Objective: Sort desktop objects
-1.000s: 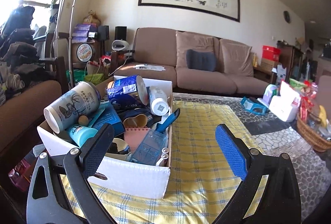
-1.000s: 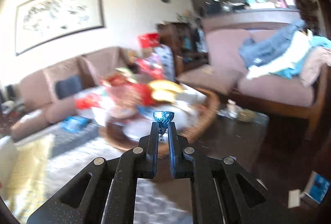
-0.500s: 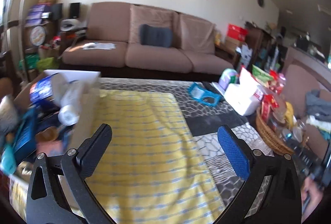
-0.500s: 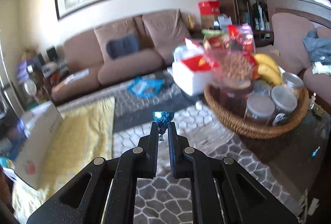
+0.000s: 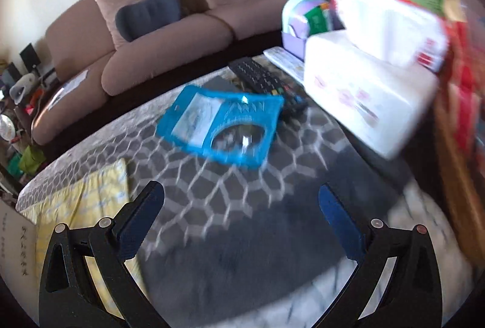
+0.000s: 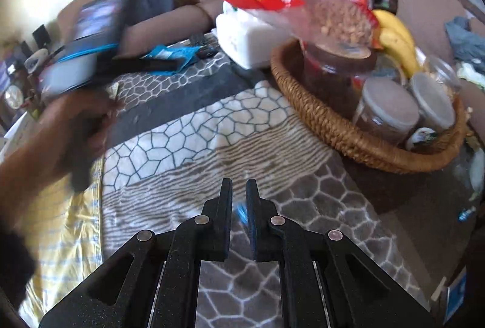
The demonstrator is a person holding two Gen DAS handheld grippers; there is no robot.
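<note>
A blue flat packet with a clear round window (image 5: 224,128) lies on the grey patterned cloth, ahead of my open, empty left gripper (image 5: 239,207). It also shows in the right wrist view (image 6: 169,55), far left. Black remotes (image 5: 260,79) lie just behind it. My right gripper (image 6: 239,197) hovers low over the cloth with its jaws nearly together; a small blue thing (image 6: 241,211) shows blurred between them. The left hand and its gripper (image 6: 91,55) pass blurred at the left of the right wrist view.
A white tissue box (image 5: 363,94) and a purple holder (image 5: 300,22) stand right of the packet. A wicker basket (image 6: 333,122) with jars, bananas and snack bags fills the right. A yellow checked cloth (image 5: 78,207) and a cardboard box corner (image 5: 12,240) are at the left. A sofa (image 5: 145,34) stands behind.
My left gripper has swung right, away from the full cardboard box, and now faces the blue packet. My right gripper has turned left and dropped low over the cloth, still nearly closed.
</note>
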